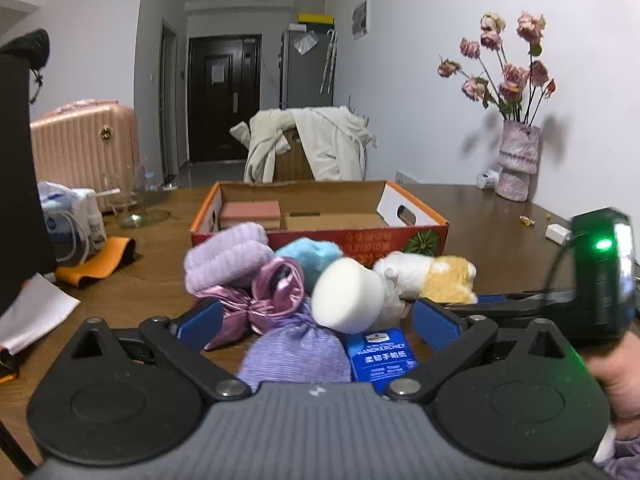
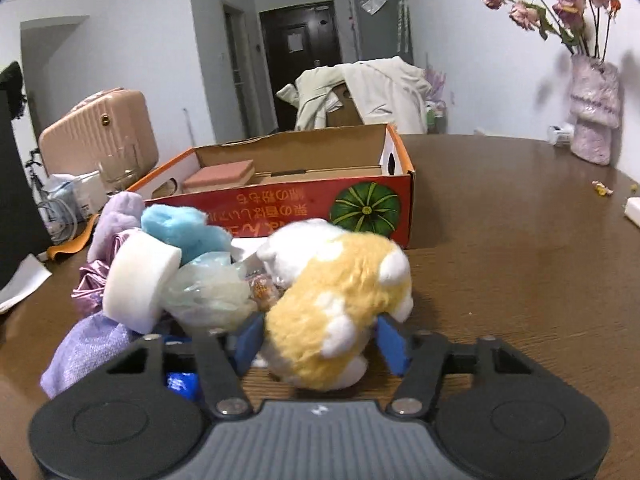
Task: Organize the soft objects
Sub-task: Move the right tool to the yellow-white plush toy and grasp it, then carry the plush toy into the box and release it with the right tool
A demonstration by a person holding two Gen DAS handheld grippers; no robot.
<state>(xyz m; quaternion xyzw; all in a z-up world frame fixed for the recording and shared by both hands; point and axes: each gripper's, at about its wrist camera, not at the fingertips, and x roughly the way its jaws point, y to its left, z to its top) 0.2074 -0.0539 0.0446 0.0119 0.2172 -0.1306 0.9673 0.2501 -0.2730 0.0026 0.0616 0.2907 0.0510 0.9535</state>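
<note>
A pile of soft things lies on the brown table in front of an open cardboard box (image 1: 320, 236) (image 2: 280, 204). In the left wrist view I see a lilac towel roll (image 1: 224, 258), a blue fluff ball (image 1: 310, 256), a white sponge (image 1: 346, 296), a pink satin pouch (image 1: 264, 300), a lilac knit pouch (image 1: 296, 354) and a blue handkerchief pack (image 1: 382, 354). My left gripper (image 1: 318, 322) is open around the pile's near side, holding nothing. My right gripper (image 2: 320, 338) is shut on the yellow-and-white plush toy (image 2: 340, 296) (image 1: 428, 276).
A pink sponge block (image 1: 250, 212) (image 2: 220, 176) lies in the box. A vase of dried flowers (image 1: 516, 160) (image 2: 592, 116) stands at the back right. A glass bowl (image 1: 132, 200), bags and an orange cloth (image 1: 96, 258) sit left. A white charger (image 1: 558, 234) lies right.
</note>
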